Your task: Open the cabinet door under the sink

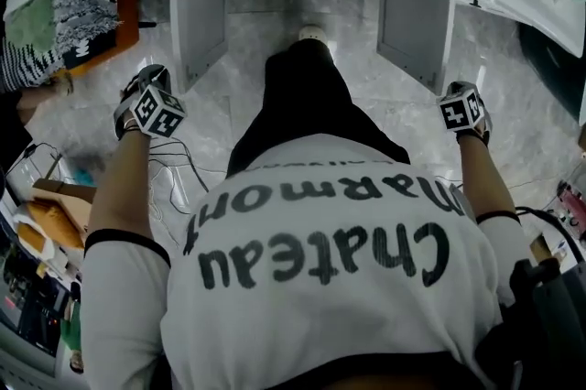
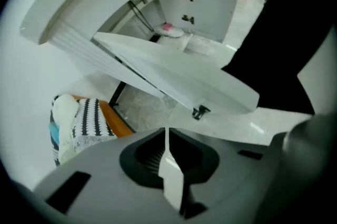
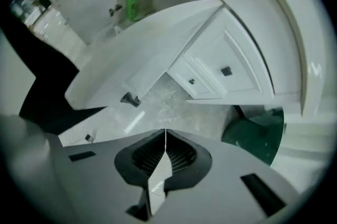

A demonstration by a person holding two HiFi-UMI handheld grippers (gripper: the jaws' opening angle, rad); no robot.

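Jaws of left gripper (image 2: pixel 166 149) and right gripper (image 3: pixel 166 146) are closed on nothing; opened white cabinet doors (image 1: pixel 197 22) could be knocked by them.

Glossy white cabinet door (image 3: pixel 158 44), polished marble-look floor (image 1: pixel 385 100), patterned knit cloth (image 2: pixel 87 120)

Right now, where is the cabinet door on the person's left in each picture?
Head view: left door, upper left, standing open.
Left gripper view: left door, the big white slab across the middle.
Right gripper view: left door, far upper left, hinges showing.
Shared landmark: the marbled floor, below the doors in all three.
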